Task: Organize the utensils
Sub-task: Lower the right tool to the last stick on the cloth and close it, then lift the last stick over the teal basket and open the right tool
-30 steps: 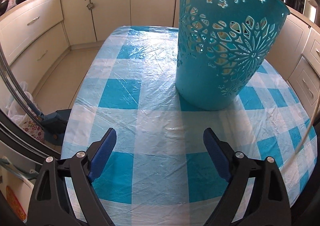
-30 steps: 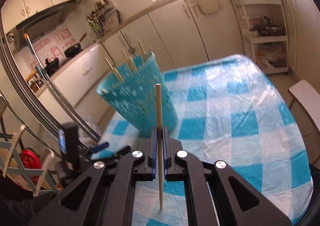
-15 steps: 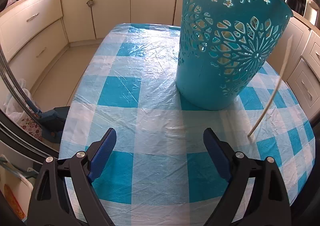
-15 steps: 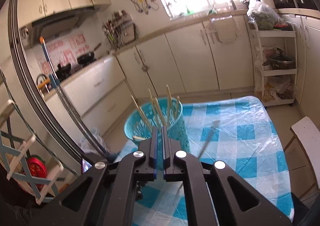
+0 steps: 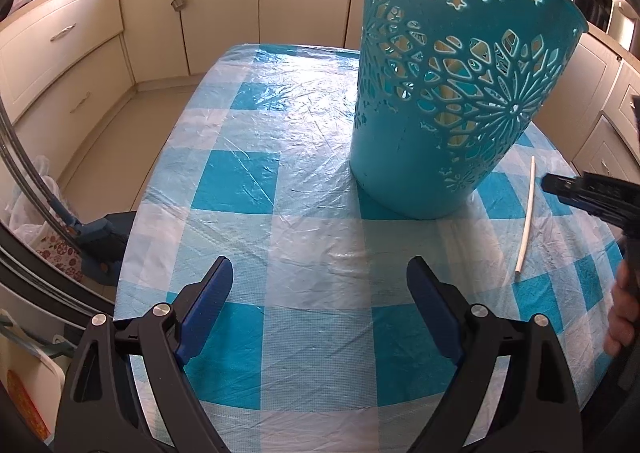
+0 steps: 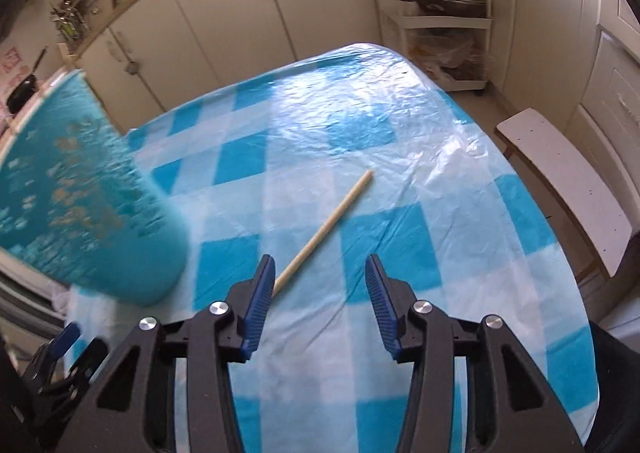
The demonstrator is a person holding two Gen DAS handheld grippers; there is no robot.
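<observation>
1. While both my grippers hang over the table, the left gripper gapes wide, holding nothing.
2. My right gripper is also spread apart (empty).
3. One chopstick lies flat on the cloth just beside the basket, whose cutouts show more sticks inside.

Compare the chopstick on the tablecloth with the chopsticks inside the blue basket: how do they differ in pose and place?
The loose chopstick lies flat on the checked tablecloth, beside the blue basket; the chopsticks in the basket stand steeply. The loose chopstick shows whole; the chopsticks in the basket show only through the cut-outs. Both look pale and thin.
</observation>
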